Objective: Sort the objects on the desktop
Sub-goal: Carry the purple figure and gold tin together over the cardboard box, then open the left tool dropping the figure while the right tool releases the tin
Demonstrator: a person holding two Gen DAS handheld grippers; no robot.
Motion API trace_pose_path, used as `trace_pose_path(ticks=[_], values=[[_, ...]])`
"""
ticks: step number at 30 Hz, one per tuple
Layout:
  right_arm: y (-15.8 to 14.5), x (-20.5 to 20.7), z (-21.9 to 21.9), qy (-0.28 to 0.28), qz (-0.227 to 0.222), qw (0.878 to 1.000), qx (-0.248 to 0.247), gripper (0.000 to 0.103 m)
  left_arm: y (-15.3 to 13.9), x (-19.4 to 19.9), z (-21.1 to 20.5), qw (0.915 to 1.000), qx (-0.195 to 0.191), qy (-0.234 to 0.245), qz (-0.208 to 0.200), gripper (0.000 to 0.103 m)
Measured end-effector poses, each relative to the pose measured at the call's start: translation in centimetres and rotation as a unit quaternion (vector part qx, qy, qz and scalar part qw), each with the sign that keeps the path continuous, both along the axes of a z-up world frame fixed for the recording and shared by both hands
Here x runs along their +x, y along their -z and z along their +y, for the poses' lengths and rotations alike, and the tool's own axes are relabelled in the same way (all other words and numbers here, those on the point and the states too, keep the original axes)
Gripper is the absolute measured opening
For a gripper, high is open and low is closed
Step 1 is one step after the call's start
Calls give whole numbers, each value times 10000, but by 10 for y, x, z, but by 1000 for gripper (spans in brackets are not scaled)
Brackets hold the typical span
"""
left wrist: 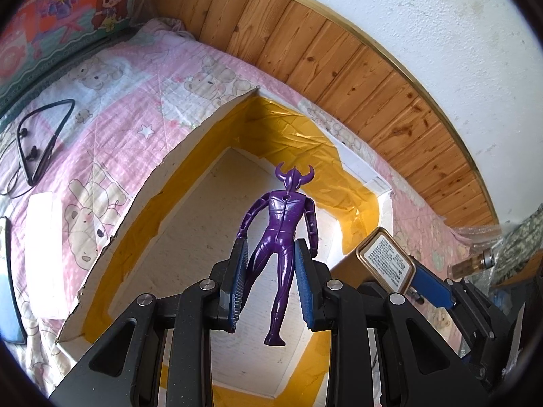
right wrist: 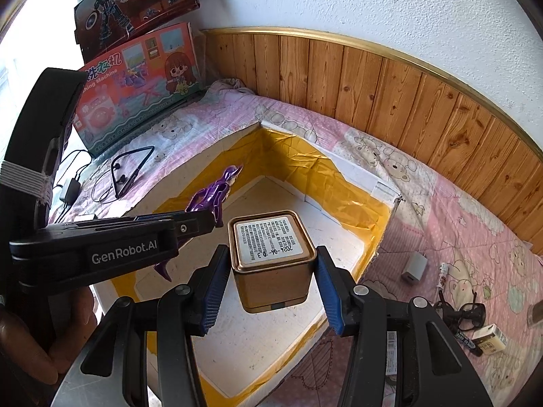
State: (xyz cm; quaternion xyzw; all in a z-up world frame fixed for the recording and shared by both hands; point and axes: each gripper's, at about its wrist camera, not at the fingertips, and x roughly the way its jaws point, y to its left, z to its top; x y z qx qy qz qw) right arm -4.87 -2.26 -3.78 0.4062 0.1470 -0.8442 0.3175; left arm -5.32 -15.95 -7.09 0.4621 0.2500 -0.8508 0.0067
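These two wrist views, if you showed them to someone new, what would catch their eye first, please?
Probably the purple horned figure, clamped at the legs in the left gripper above the open white box lined with yellow tape. Next, the gold square tin with a printed label, held in the right gripper over the same box, which sits on a pink teddy-bear quilt.

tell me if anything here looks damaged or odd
The cardboard box looks worn: its cut rim is ragged and the yellow tape lining its inside is wrinkled and patchy. Otherwise nothing stands out; the purple figure and gold tin are each held squarely in a hand-held gripper over the box.
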Motion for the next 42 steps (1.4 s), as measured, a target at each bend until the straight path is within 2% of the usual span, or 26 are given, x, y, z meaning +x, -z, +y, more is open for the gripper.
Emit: trace_pose_path(ticks=[15,29,42], values=[[21,-36,-6,41,-371,9990,243,51,22,-21,2,9990,-153,27,-422,29],[33,-64,-28,-266,-287,9957,838,51,42,-35,0,9959,-126,-91,-886,29],[56,-91,-47,-610,-449,9846,1578,51,58,-46,6,9907,44,-82,-1361,29]])
